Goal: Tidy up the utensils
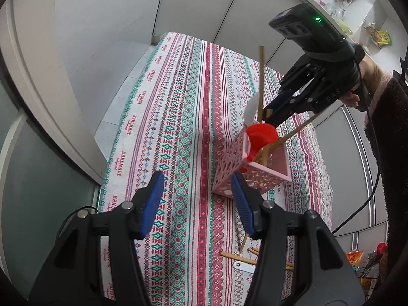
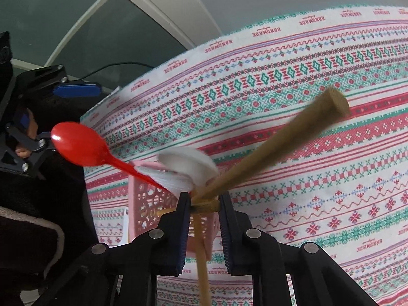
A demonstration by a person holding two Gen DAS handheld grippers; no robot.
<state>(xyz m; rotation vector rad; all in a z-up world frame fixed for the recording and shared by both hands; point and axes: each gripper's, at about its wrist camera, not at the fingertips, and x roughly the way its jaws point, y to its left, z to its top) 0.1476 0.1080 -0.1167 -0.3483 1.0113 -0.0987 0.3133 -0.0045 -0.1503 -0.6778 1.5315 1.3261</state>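
While right gripper [image 2: 204,201], jaws narrow, hovers over pink basket [image 1: 265,176], chopstick [image 2: 267,150] between them, grip unclear; left gripper [image 1: 197,193] half open, empty; next: loose chopsticks [image 1: 237,257] at 5 o'clock.

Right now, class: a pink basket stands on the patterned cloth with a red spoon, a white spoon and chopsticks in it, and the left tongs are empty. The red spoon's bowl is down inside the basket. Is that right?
Not quite. The red spoon has its bowl up, above the basket, as the right wrist view shows. The rest stands.
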